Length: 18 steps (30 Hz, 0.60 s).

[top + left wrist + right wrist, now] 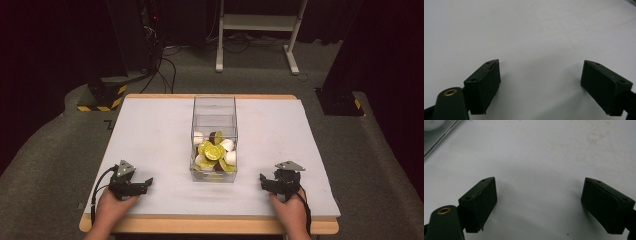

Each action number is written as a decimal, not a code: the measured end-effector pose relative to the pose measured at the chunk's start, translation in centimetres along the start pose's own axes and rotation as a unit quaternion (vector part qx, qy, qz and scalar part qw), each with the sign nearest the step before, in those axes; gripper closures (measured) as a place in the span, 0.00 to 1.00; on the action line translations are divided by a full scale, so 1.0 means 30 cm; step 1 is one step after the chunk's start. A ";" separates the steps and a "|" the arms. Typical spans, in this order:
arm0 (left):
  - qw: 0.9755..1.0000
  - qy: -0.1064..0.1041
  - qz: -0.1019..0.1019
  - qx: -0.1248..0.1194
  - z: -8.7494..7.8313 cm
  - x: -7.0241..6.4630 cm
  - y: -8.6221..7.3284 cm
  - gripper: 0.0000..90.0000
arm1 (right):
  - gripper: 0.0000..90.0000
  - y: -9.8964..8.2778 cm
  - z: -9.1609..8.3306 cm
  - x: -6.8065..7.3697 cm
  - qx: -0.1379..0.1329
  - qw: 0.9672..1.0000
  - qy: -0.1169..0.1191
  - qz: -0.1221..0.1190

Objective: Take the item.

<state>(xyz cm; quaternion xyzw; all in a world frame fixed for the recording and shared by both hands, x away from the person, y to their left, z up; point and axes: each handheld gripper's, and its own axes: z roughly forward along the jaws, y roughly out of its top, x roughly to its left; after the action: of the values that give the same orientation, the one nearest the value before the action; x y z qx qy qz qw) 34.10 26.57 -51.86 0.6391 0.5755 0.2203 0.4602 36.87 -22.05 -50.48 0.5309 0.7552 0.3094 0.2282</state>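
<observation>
Left gripper (146, 183): resting on white table (150, 135), jaws spread, empty | Right gripper (263, 181): likewise | Clear box (214, 107) of capsules (212, 150): standing mid-table between them | Progress: seemingly nothing being handled yet.

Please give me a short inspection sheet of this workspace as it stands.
Surface: white mat on a wooden table, faintly stained in the right gripper view.
Job's things: clear plastic box at centre, holding green-gold, white and brown capsules.
Clutter: nothing seen.
Grippers: left gripper and right gripper both open, empty, low over the mat, either side of the box.
Cables: one trails from each gripper; more on the floor behind.
Surroundings: dark room, white stand, hazard-striped bases.
</observation>
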 end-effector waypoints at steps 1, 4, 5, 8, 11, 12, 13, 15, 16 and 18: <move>1.000 0.000 0.000 0.000 0.000 0.000 0.000 0.18 | 0.15 0.000 0.000 0.000 0.000 1.000 0.000 0.000; 1.000 -0.001 0.008 0.010 -0.003 0.004 0.002 0.18 | 0.15 0.000 0.000 0.000 0.000 1.000 0.000 0.000; 1.000 -0.003 0.002 0.006 -0.003 0.003 0.002 0.18 | 0.15 0.000 0.000 0.000 0.000 1.000 0.000 0.000; 1.000 -0.004 0.008 0.009 -0.009 0.000 0.003 0.20 | 0.15 0.000 0.000 0.000 0.000 1.000 0.000 0.000; 1.000 -0.013 0.002 0.008 -0.014 -0.006 0.003 0.21 | 0.15 0.000 0.000 0.000 -0.001 1.000 0.000 0.000; 1.000 -0.017 -0.001 0.006 -0.016 -0.010 0.004 0.21 | 0.15 0.000 0.000 0.000 -0.001 1.000 0.000 0.000; 1.000 -0.022 0.012 0.008 -0.026 -0.014 0.007 0.22 | 0.15 0.000 0.001 0.000 -0.001 1.000 0.000 0.000; 1.000 -0.025 0.004 -0.005 -0.028 -0.026 0.009 0.22 | 0.15 0.000 0.001 0.000 -0.001 1.000 0.000 0.000; 0.999 -0.031 0.006 -0.008 -0.035 -0.036 0.012 0.24 | 0.15 0.000 0.001 0.000 -0.001 1.000 0.000 0.000; 0.999 -0.035 0.010 -0.009 -0.039 -0.040 0.014 0.24 | 0.15 0.000 0.000 0.000 -0.001 1.000 0.000 0.000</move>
<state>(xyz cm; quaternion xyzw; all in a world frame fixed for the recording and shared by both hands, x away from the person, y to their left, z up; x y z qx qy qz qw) 33.09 25.87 -50.64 0.6483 0.5506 0.2070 0.4835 36.89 -22.05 -50.49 0.5307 0.7551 0.3100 0.2282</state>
